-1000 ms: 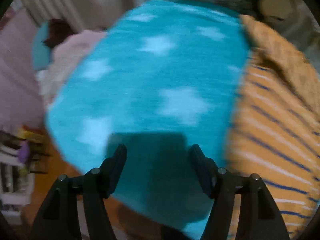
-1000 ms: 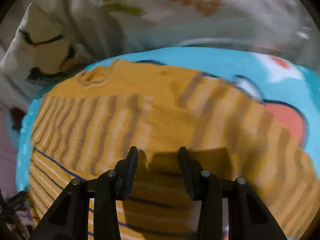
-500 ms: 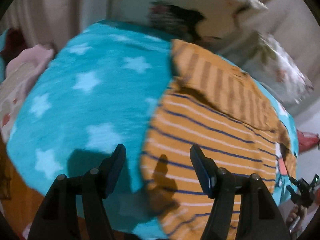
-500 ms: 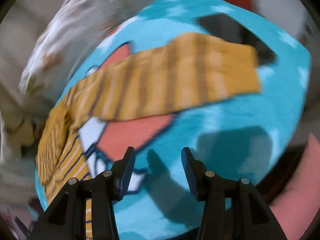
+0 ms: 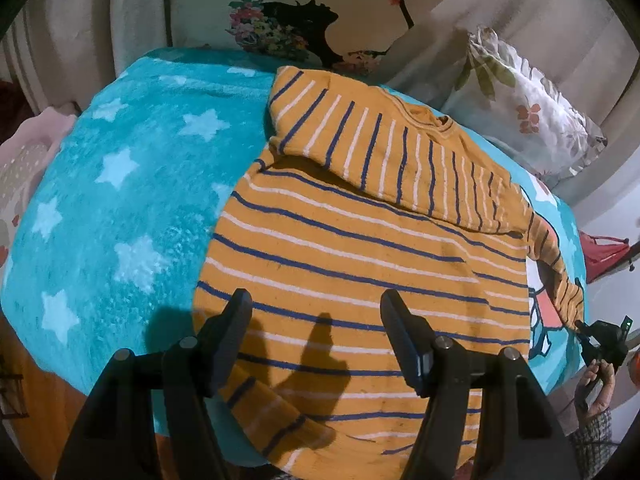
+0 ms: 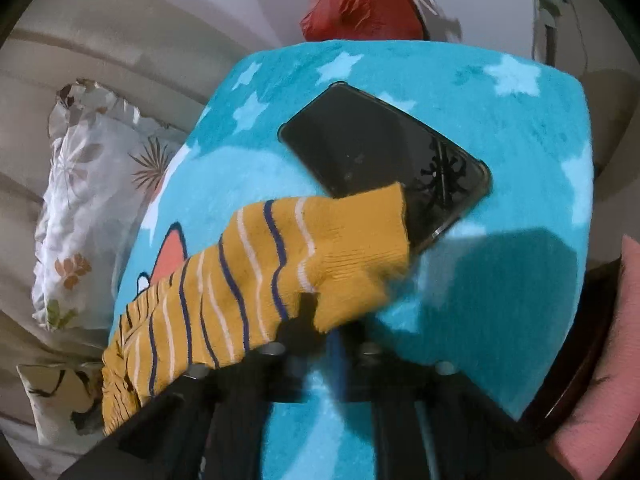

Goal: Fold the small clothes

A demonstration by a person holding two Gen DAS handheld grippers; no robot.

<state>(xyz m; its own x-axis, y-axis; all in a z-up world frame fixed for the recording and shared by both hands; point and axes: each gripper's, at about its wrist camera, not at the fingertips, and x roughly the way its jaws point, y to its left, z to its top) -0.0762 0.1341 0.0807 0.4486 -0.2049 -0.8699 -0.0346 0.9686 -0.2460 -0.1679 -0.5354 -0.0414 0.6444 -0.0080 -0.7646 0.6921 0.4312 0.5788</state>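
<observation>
A mustard sweater (image 5: pixel 352 256) with navy and white stripes is lying flat on a turquoise blanket (image 5: pixel 120 208) printed with pale stars, its body taking up the near right part of the blanket in the left wrist view. One sleeve is lying folded across the chest near the collar, and the other sleeve (image 6: pixel 256 276) is stretching off to the right edge of the blanket. The left gripper (image 5: pixel 316 336) is hanging above the sweater's near hem with its jaws standing well apart and nothing between them; its shadow is falling on the stripes below. The right gripper (image 6: pixel 308 304) is sitting with its jaws pinched together on the ribbed cuff of that outstretched sleeve, the cuff bunching around the dark fingertips. In the left wrist view that same gripper (image 5: pixel 600 340) is showing small at the far right, with a hand (image 5: pixel 596 380) in a checked cuff behind it. Just beyond the cuff a black phone (image 6: pixel 384 156) is lying face up on the blanket, its near edge tucked under the cuff. Floral pillows (image 5: pixel 528 108) are leaning at the far side, and a red cloth (image 6: pixel 360 0) is hanging past the blanket's far edge.
</observation>
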